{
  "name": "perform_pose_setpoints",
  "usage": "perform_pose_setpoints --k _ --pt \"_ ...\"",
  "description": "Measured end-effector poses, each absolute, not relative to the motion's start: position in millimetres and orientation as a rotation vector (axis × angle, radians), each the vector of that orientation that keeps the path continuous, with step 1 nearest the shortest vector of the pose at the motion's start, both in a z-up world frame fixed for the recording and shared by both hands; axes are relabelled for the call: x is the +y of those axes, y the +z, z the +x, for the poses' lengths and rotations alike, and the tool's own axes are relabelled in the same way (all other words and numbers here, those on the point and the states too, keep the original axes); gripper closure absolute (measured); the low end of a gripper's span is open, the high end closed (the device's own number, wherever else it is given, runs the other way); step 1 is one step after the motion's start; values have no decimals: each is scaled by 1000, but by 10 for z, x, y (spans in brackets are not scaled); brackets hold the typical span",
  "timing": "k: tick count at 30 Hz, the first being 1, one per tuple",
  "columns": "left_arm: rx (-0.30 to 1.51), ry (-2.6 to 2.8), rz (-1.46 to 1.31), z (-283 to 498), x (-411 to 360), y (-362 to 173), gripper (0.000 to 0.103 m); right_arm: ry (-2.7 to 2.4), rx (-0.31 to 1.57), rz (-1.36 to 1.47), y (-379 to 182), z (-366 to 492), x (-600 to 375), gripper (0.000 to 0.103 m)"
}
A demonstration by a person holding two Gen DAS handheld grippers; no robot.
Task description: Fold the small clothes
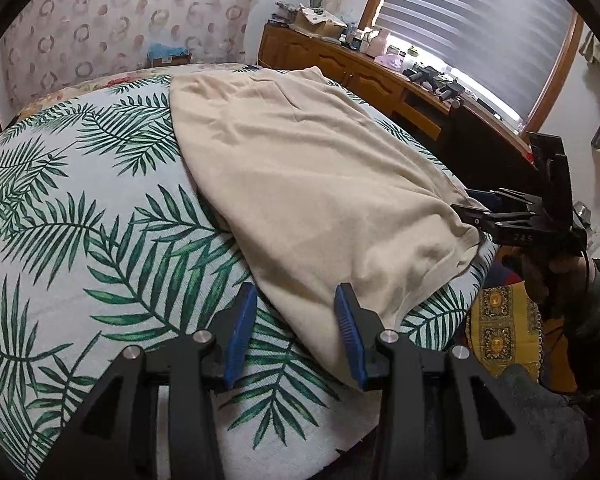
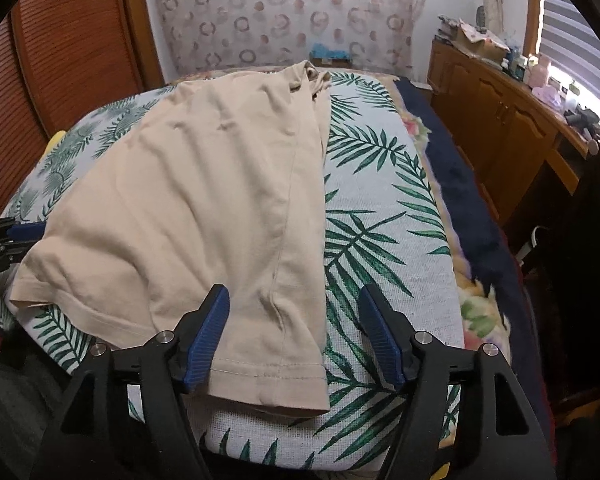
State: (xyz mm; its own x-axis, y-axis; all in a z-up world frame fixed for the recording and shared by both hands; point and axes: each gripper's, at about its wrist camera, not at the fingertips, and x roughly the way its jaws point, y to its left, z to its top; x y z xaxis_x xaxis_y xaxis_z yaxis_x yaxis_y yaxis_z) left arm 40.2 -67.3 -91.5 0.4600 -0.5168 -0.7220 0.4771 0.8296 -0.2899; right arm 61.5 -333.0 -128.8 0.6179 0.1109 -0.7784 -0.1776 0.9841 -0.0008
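Beige shirt (image 2: 204, 208) lies folded lengthwise on the bed (image 2: 384, 240); your right tool (image 2: 296, 336) and left tool (image 1: 296, 336) gape empty, cross-folds remain.

beige garment (image 2: 204, 200), folded lengthwise, lying flat

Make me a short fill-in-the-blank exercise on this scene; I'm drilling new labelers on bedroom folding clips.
1. The beige shirt lies on a cover printed with green ____.
2. The pads on the right tool are coloured ____.
3. The right tool's jaws stand ____, with the shirt's hem lying between them.
4. Along the wall under the window stands a wooden ____.

Missing words: leaves; blue; open; cabinet
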Motion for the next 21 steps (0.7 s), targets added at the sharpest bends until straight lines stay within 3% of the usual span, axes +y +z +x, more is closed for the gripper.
perform_pose_setpoints --k 13,18,19,21 --pt "925 -682 -58 314 -727 -918 64 186 921 -52 -1272 531 -3262 31" --pt "927 -710 -64 302 -762 -926 64 231 925 -79 -1267 529 -3168 56" --pt "928 -722 -70 303 -768 -930 71 251 926 -75 -1265 522 -3162 60" --pt "926 -748 -72 299 -790 -937 83 285 929 -58 -1273 516 -3156 80"
